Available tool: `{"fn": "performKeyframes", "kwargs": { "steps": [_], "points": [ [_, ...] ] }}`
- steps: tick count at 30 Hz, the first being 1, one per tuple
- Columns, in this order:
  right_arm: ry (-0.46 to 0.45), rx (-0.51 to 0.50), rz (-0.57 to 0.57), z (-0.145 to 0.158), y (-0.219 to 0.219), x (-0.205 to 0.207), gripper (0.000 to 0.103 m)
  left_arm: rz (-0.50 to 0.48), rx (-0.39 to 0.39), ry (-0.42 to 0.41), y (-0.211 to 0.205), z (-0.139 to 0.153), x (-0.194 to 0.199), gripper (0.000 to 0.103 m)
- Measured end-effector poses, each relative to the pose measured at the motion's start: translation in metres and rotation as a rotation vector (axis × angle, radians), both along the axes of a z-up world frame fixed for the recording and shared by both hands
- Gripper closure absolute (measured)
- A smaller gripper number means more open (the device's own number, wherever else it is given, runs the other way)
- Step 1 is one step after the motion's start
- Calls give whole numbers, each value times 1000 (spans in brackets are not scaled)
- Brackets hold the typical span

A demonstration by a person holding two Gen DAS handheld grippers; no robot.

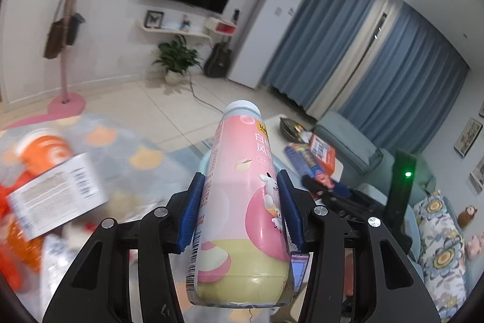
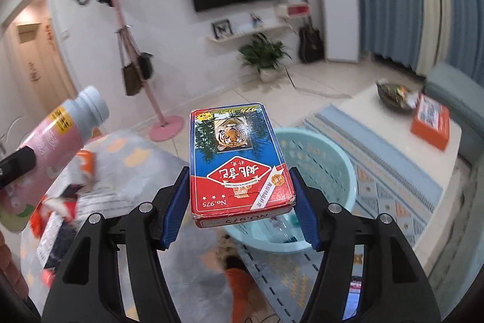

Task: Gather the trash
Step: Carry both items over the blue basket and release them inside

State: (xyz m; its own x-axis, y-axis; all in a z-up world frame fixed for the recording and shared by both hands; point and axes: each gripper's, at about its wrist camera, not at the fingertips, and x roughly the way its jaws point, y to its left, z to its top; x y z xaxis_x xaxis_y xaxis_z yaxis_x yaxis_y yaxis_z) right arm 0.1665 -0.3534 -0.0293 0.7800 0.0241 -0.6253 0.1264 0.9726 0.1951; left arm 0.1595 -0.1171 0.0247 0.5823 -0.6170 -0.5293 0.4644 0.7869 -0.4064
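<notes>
My left gripper is shut on a pink and yellow drink bottle with a pale blue cap, held up in the air above the floor. The same pink bottle shows at the left of the right wrist view. My right gripper is shut on a red and blue playing-card box with a tiger picture. Just beyond and below the card box stands a light blue plastic basket on the rug. In the left wrist view only a sliver of the basket shows behind the bottle.
A blanket-covered surface with several pieces of blurred orange and white litter lies at the left. A low white table carries an orange box and a dark bowl. A pink coat stand, a potted plant and a sofa ring the room.
</notes>
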Motion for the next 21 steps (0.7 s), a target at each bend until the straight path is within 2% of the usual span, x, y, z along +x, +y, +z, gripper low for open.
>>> {"fn": "performKeyframes", "kwargs": {
  "steps": [5, 10, 15, 21],
  "points": [
    [97, 36, -54, -36, -21, 23, 43, -33, 45, 49, -51, -26, 32, 56],
    [191, 87, -100, -74, -40, 39, 43, -48, 76, 130, -82, -61, 61, 56],
    [259, 105, -129, -102, -53, 43, 43, -60, 106, 192, -100, -88, 77, 56],
    [292, 120, -145, -115, -57, 44, 41, -67, 137, 236, -110, -109, 89, 56]
  ]
}}
